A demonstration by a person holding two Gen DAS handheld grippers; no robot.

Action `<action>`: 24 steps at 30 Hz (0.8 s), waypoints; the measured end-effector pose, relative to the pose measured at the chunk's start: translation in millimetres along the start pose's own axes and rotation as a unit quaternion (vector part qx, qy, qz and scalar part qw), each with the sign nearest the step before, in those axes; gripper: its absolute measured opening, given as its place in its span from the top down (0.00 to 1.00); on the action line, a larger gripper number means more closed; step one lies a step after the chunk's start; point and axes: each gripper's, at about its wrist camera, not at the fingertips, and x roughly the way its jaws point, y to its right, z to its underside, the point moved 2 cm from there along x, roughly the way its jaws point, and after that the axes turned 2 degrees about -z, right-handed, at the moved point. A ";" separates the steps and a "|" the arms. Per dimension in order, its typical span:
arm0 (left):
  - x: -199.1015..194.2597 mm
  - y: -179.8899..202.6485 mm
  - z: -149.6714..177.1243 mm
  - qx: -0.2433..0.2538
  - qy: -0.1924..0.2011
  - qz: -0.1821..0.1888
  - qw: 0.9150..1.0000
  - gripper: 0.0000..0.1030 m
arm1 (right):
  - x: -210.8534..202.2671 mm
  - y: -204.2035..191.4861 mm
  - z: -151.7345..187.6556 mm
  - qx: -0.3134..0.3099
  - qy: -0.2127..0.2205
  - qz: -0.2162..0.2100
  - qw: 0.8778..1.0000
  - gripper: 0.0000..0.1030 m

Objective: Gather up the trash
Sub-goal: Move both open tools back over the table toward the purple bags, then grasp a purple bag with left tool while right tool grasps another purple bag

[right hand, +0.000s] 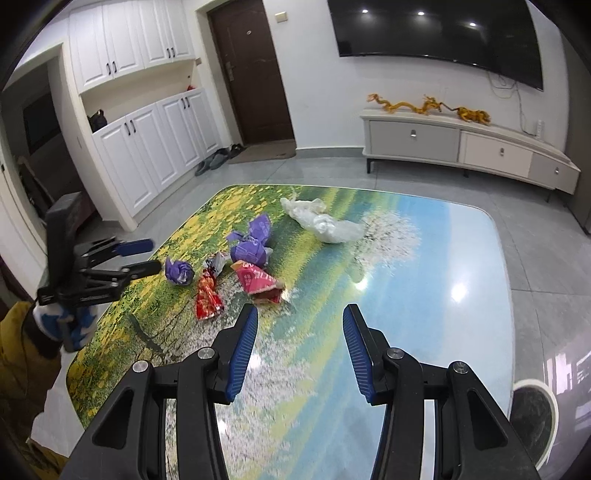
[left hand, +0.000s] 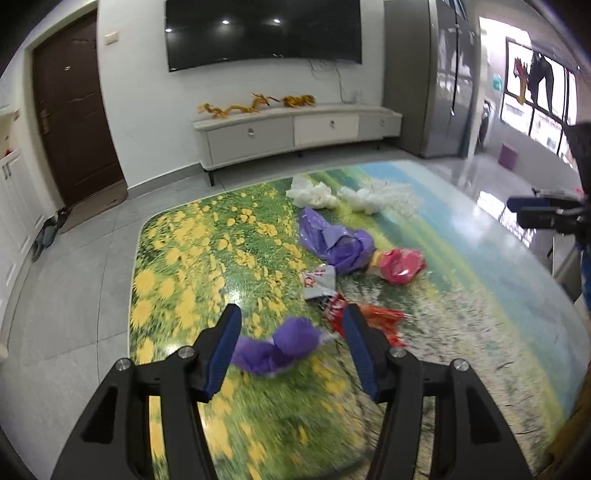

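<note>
Hovering with fingers spread, left gripper (left hand: 291, 325) frames purple wad (left hand: 275, 349); right gripper (right hand: 300, 325), spread, above bare table (right hand: 424, 280).

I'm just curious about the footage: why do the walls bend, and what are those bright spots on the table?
Both wrist views are fisheye, so the TV and walls curve. In the right wrist view, glare patches shine on the glossy table. In the left wrist view, the near tabletop and small purple wrapper are motion-blurred.

A wall-mounted television (left hand: 263, 31) hangs top centre above a low media console (left hand: 295, 131) (yellow dragon figurines (left hand: 255, 104) on top); brown door (left hand: 75, 110) at left.
</note>
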 end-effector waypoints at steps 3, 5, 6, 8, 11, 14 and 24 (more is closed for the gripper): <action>19.4 -4.6 -0.1 0.004 -0.017 0.018 1.000 0.47 | 17.8 -4.0 -11.6 -0.012 -0.009 -0.008 1.000 0.54; 26.8 -4.8 5.0 0.007 -0.028 0.023 0.999 0.47 | 27.8 -6.2 -18.0 -0.017 -0.014 -0.015 1.000 0.54; 29.2 -4.8 8.6 0.008 -0.033 0.027 0.999 0.47 | 36.1 -8.4 -22.5 -0.020 -0.018 -0.020 0.999 0.54; 31.1 -4.7 15.7 0.006 -0.039 0.032 0.999 0.47 | 49.8 -12.6 -28.3 -0.025 -0.025 -0.028 0.999 0.54; 30.4 -6.1 27.1 -0.007 -0.041 0.038 0.998 0.47 | 77.0 -22.7 -37.7 -0.032 -0.038 -0.048 0.998 0.54; 30.1 -9.6 34.0 -0.026 -0.042 0.042 0.998 0.48 | 101.8 -33.6 -44.9 -0.044 -0.050 -0.058 0.996 0.53; 22.4 -11.9 44.5 -0.087 -0.045 0.072 0.993 0.66 | 172.7 -48.5 -63.7 -0.035 -0.098 -0.079 0.991 0.45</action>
